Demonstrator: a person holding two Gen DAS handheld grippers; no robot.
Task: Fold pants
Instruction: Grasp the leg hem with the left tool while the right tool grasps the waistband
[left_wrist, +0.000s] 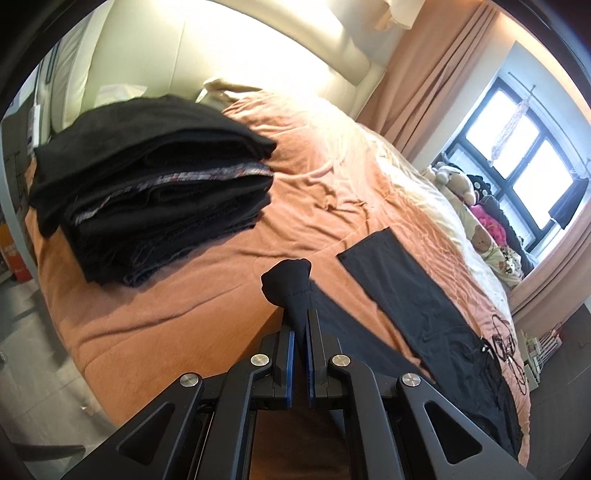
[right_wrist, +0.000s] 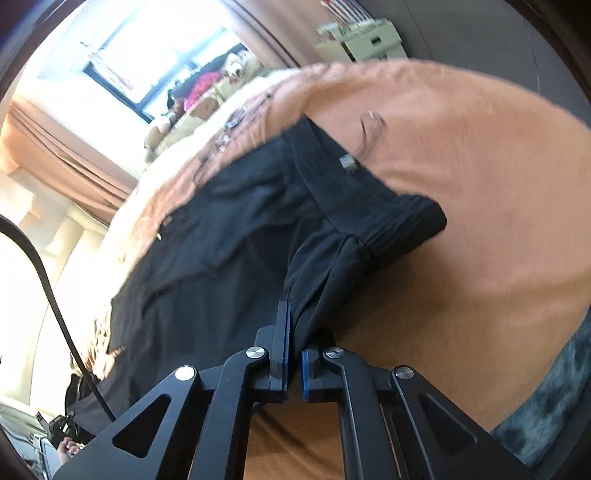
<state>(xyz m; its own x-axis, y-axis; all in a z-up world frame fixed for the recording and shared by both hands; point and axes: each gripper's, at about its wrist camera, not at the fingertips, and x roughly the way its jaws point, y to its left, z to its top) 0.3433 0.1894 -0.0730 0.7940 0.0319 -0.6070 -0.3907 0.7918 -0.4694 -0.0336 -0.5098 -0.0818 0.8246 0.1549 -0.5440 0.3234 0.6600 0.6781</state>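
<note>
on the far left of the bed sits one stack of folded dark clothes (left_wrist: 147, 192), several layers deep with a patterned edge showing between them, resting on the orange blanket (left_wrist: 177, 306). moving right, the left gripper (left_wrist: 300, 325) has its jaws pinched nearly together on a bunched corner of the black pants (left_wrist: 417, 299), the hem end poking up above the fingertips like a little knot. one pant leg lies flat and long across the blanket just beside it, running toward the bed's edge, where a tangle of thin black cord (left_wrist: 504, 341) lies on the cover. further right, by the window (left_wrist: 517, 147), a row of stuffed toys (left_wrist: 476, 206) lines the sill side. in the other view, the right gripper (right_wrist: 293, 325) is clamped on a fold of the pants (right_wrist: 229, 236) near the waistband, which curls over to the right; fabric hides its right finger, so i cannot tell the gap exactly. a small cable plug (right_wrist: 348, 161) rests on the waistband edge. two grippers, one pair of pants, both ends lifted slightly off the blanket (right_wrist: 480, 206).
</note>
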